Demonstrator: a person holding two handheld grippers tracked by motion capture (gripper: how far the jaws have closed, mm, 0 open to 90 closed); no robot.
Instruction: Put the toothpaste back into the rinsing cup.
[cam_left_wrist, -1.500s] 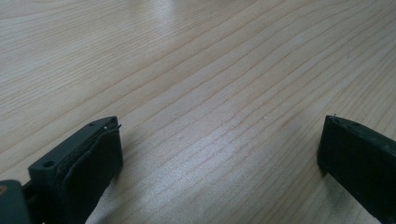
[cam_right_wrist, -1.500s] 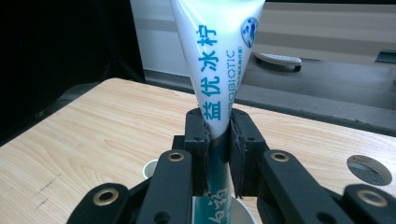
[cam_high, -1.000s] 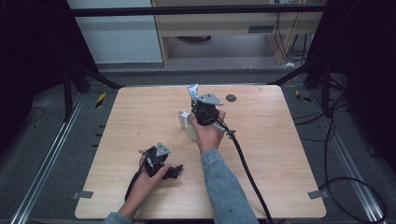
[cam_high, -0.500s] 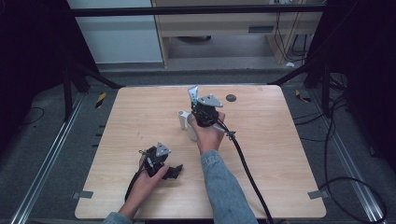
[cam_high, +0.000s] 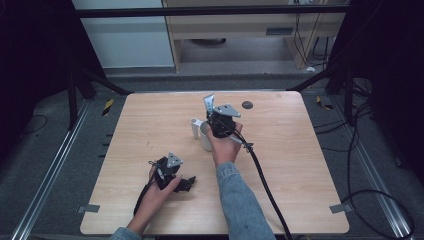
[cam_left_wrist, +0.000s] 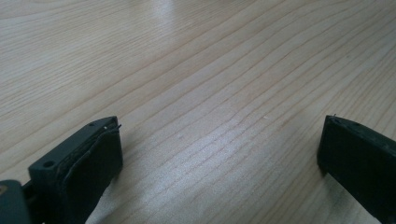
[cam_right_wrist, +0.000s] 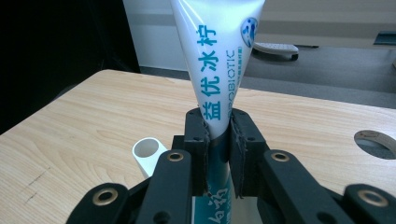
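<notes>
The right gripper (cam_right_wrist: 218, 140) clamps a white toothpaste tube (cam_right_wrist: 217, 56) (teal lettering) upright above mid-table (cam_high: 150, 125), beside what looks like a white cup (cam_right_wrist: 148, 154). The left gripper (cam_left_wrist: 219, 154) rests near the table's front edge, jaws spread, nothing between

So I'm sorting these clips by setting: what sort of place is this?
Probably a lab or workshop rigged for recording: a bare wooden table inside a black metal frame, loose cables on grey carpet, and a desk behind.

White tube (cam_right_wrist: 215, 51) with teal lettering, black fingers (cam_right_wrist: 240, 140), pale wood-grain table (cam_right_wrist: 93, 121)
</notes>
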